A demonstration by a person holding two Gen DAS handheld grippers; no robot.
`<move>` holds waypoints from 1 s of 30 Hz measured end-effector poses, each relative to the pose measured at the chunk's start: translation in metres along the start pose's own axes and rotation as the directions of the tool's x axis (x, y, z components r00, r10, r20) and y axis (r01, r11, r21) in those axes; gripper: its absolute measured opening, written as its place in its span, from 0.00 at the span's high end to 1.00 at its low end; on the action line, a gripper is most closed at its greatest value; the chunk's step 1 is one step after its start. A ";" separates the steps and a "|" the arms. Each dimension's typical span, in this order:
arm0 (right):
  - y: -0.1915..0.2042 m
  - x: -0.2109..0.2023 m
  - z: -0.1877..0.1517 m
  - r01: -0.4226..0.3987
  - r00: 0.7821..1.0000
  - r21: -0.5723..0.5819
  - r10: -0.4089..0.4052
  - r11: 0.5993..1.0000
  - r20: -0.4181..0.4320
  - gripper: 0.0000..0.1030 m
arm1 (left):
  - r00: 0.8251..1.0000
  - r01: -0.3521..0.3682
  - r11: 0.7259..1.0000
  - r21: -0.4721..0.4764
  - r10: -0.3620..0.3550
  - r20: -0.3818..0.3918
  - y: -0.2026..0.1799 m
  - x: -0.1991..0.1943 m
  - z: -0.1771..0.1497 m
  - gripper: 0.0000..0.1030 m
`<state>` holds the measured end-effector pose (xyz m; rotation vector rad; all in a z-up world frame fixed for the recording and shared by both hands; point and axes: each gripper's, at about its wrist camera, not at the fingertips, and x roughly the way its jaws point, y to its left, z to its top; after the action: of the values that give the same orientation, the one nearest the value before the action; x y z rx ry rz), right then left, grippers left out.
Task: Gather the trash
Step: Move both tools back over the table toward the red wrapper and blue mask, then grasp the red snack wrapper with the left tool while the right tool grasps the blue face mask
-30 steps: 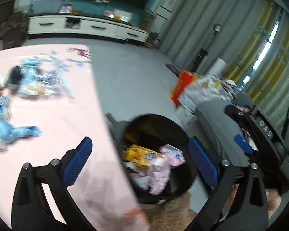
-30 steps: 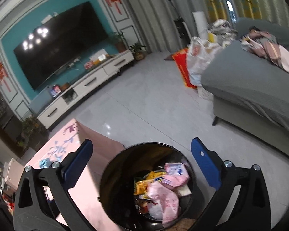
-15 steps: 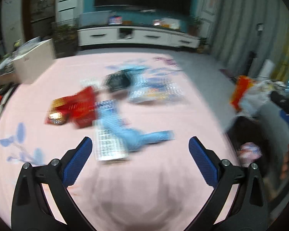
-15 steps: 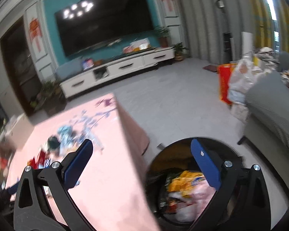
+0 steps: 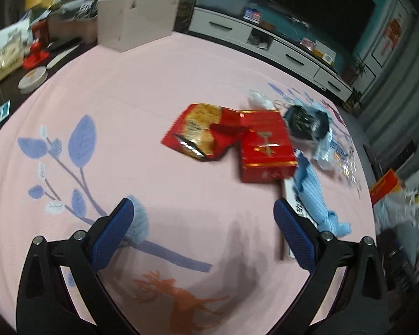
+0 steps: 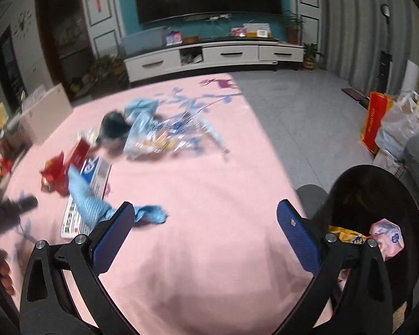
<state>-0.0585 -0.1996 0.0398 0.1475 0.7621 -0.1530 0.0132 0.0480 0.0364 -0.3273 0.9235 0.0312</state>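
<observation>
Both grippers hang wide open and empty over the pink surface (image 5: 142,106). The left gripper (image 5: 201,231) looks at the litter right of centre in its frame: a torn red wrapper (image 5: 198,132), a red box (image 5: 265,150) touching it, a dark packet (image 5: 306,121) further right, and a light blue cloth (image 5: 312,195) lying across a white printed box (image 6: 92,192). The right gripper (image 6: 204,231) shows a clear crinkly bag (image 6: 164,136) in the upper middle (blurred, so details are uncertain). The black bin (image 6: 377,195), lower right, already holds a yellow packet (image 6: 346,236) and a pink wrapper (image 6: 388,240). Judged from this, the job is partly done; several pieces remain.
</observation>
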 end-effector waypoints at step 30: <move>0.083 0.145 0.179 -0.113 0.971 -0.021 0.106 0.993 -0.214 0.21 | 0.987 0.136 0.990 -0.041 -0.139 -0.082 0.017 0.066 0.076 0.03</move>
<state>0.1812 -0.1641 0.0734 0.1764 0.9677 -0.0197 0.1096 0.0789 0.0229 -0.4276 0.9832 -0.0943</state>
